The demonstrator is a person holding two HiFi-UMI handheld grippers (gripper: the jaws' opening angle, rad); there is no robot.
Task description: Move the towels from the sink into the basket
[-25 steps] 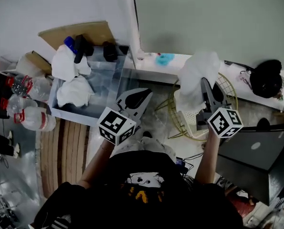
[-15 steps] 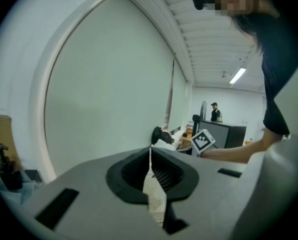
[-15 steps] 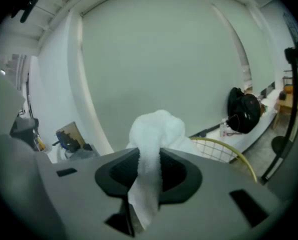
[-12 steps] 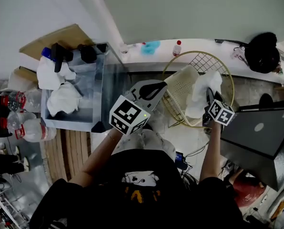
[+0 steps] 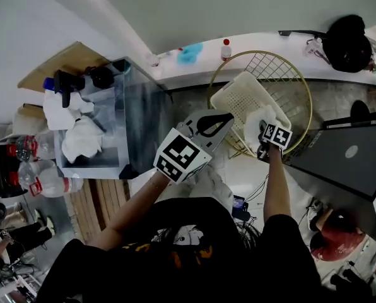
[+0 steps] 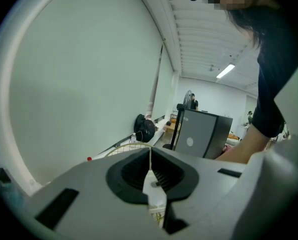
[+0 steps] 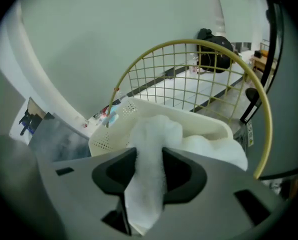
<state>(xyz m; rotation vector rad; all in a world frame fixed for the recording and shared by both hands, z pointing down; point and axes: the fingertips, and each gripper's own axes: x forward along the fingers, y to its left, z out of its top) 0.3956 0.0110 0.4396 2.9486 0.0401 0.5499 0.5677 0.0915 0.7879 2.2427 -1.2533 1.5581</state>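
Entry: the towel (image 7: 150, 149), white and bunched into a narrow rope, hangs between the jaws of the right gripper (image 7: 149, 170). Its free end is heaped over the near rim of the cream perforated basket (image 5: 233, 100), which sits inside a gold wire frame (image 5: 299, 84). The jaws have just been opening to a partial gap, though the cloth fills it and touches both pads. I read this as the start of a release, with the gripper angled downward so the towel drops inside the basket and not over its edge. The left gripper (image 5: 208, 124) is held level in front of the body, between sink and basket. Its jaws are together with nothing in them, so it is probably idle until the next pick. The sink (image 5: 126, 112) lies well to the left, with two remaining towels (image 5: 81, 141) in it beside a dark spray bottle (image 5: 65, 84). Compared with a second ago, the right gripper has come down from high above the basket to rim level, and the left has drifted toward the basket side. The sink's contents look unchanged.
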